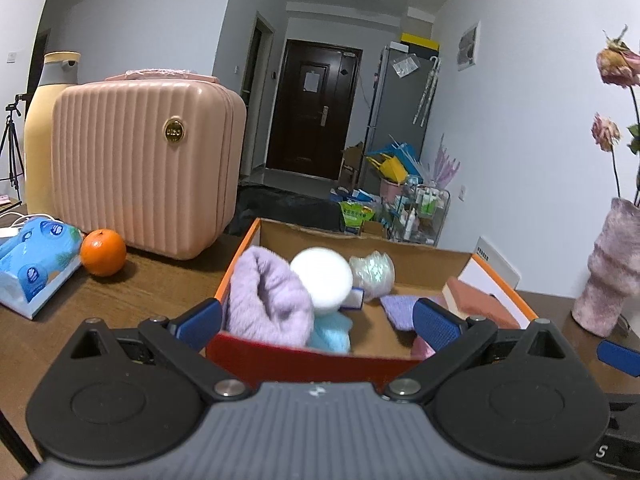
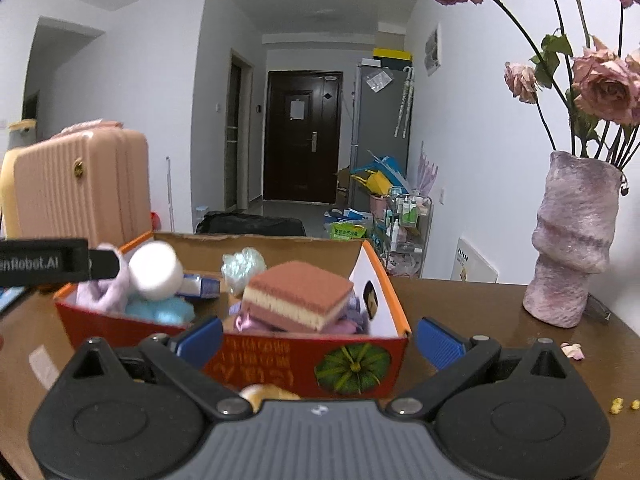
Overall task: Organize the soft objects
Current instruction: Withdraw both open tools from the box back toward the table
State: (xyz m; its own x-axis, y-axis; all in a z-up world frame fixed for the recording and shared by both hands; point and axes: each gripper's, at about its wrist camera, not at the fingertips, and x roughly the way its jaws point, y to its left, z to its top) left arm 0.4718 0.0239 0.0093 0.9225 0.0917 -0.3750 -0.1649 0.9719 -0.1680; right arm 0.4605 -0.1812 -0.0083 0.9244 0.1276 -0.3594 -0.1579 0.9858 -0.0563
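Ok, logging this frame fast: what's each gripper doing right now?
Left gripper: open, holding nothing, in front of the cardboard box.
Right gripper: open, holding nothing, at the same box.

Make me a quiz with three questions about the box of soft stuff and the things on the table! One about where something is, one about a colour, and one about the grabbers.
1. Where does the orange sit?
A. inside the cardboard box
B. on the table, in front of the pink suitcase
C. in the vase

2. What colour is the top of the layered sponge?
A. green
B. reddish brown
C. black

3. How do the left gripper and right gripper stand?
A. both open, holding nothing
B. both shut on the towel
C. one shut on the sponge

Answers: 1 B, the orange rests on the table between the tissue pack and the pink suitcase. 2 B, its top layer is reddish brown over a cream one. 3 A, each pair of blue fingers stands wide apart with nothing between.
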